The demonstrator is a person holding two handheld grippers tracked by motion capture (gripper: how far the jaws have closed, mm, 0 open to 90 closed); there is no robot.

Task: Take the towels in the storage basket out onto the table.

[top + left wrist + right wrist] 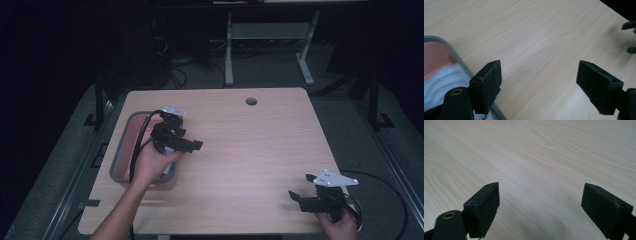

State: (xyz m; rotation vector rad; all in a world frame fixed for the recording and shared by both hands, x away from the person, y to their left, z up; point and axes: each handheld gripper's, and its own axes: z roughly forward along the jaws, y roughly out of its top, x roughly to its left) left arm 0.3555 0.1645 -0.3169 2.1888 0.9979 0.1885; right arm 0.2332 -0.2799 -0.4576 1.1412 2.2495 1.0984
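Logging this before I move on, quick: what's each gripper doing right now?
Left gripper: open, holding nothing, beside the grey-rimmed pink bin.
Right gripper: open, holding nothing, over the light wooden table.

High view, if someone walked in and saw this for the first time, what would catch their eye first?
Probably the grey bin with a pink inside at the table's left edge, something white lying in it, and the left gripper held open beside it. Next, the right gripper, also open, at the near right corner over bare wood.
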